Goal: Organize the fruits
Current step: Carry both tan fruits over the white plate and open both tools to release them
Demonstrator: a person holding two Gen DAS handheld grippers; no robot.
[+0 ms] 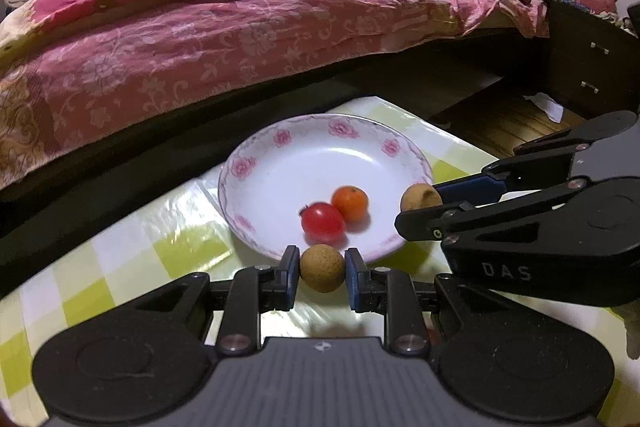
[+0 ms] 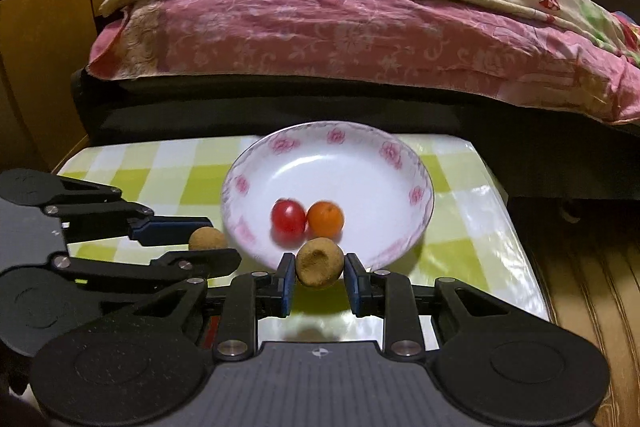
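A white plate with pink flowers [image 1: 280,139] [image 2: 400,151] sits on the checked table. Inside it lie a red cherry tomato [image 1: 322,223] [image 2: 288,215] and a small orange [image 1: 350,202] [image 2: 325,218], touching each other. My left gripper [image 1: 322,269] is shut on a round brown longan [image 1: 322,268] just in front of the plate's near rim. My right gripper [image 2: 319,267] is shut on a second brown longan [image 2: 319,262], also at the near rim. Each gripper shows in the other's view with its fruit: the right longan [image 1: 421,198], the left longan [image 2: 207,239].
The yellow-green checked tablecloth [image 1: 120,267] [image 2: 460,247] covers a small table close to a dark bed frame under a pink quilt [image 1: 240,27] [image 2: 340,27]. A dark nightstand [image 1: 592,67] stands at right, a wooden cabinet [image 2: 40,67] at left. Wooden floor [image 2: 580,287] lies beyond the table's right edge.
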